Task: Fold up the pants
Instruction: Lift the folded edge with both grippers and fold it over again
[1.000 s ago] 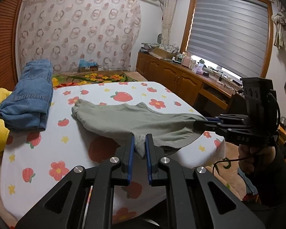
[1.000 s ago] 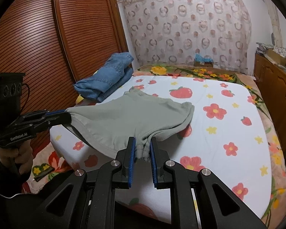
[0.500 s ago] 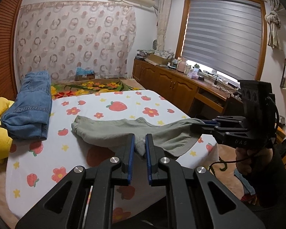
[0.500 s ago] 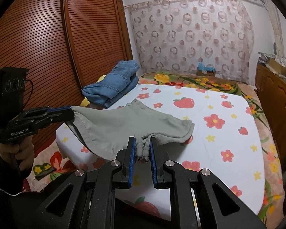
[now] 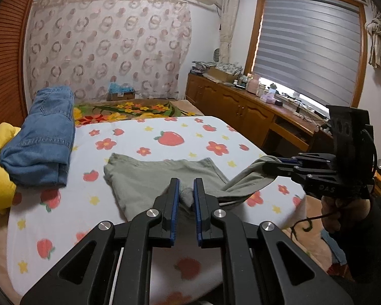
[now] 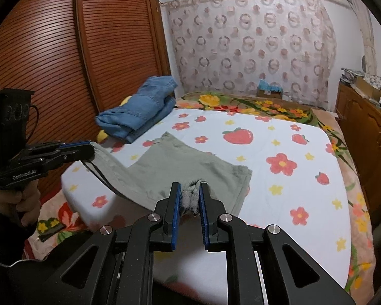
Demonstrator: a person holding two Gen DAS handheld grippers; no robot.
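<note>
One folded jeans stack point(image 5: 42, 139) beside pants point(image 5: 149, 178)

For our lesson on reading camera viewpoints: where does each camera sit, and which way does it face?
Left wrist: rides the left gripper, facing across the bed toward the window; the right gripper and its hand show at right.
Right wrist: rides the right gripper, facing the wardrobe side; the left gripper shows at left.
Shared: green pants clamped in both jaws, folded jeans.
</note>
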